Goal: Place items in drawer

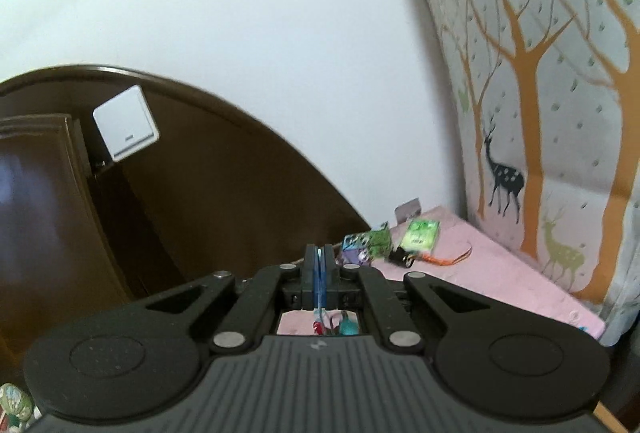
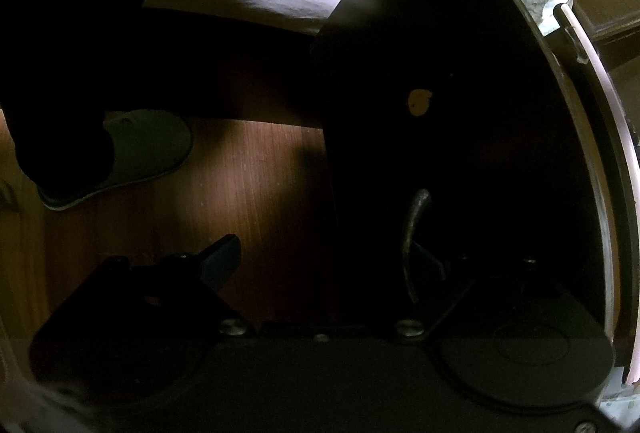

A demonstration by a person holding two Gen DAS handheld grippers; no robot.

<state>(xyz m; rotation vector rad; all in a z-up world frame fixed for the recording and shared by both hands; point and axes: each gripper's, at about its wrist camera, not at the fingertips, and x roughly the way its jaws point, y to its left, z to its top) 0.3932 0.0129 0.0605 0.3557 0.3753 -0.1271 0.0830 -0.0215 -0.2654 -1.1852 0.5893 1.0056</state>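
- White wall [image 1: 240, 13] fills the far background of the left wrist view, with a dark brown curved headboard [image 1: 224, 169] below it and a tree-and-deer patterned curtain [image 1: 540, 93] on the right.
- Left gripper [image 1: 319, 265] has its two fingers pressed together on a thin, flat blue item [image 1: 319, 287] that stands edge-on between the pads; something red and teal [image 1: 340, 327] shows just below it through the gap in the gripper frame, too small to name.
- Just beyond the fingertips, to the right, small items lie on a pink cloth-covered surface [image 1: 480, 273]: a purple and green packet [image 1: 366, 243], a bright green packet [image 1: 420, 235] farther right, and a small black object with orange straps [image 1: 424, 257] beside it.
- A white wall switch [image 1: 126, 123] sits on the headboard at far left, above a dark wooden panel [image 1: 40, 213].
- Right gripper [image 2: 320, 257] appears in a very dark view; its left finger [image 2: 222, 261] stands over the wooden floor [image 2: 248, 193], well apart from the right side, so the fingers stand spread.
- A curved metal drawer handle [image 2: 414, 233] on the dark front of the drawer unit [image 2: 400, 113] lies between the spread fingers; contact cannot be told in the gloom.
- At near left, a person's foot in a pale slipper [image 2: 140, 153] rests on the floor.
- A pale strip [image 2: 608, 153] edges the unit's top on the right.
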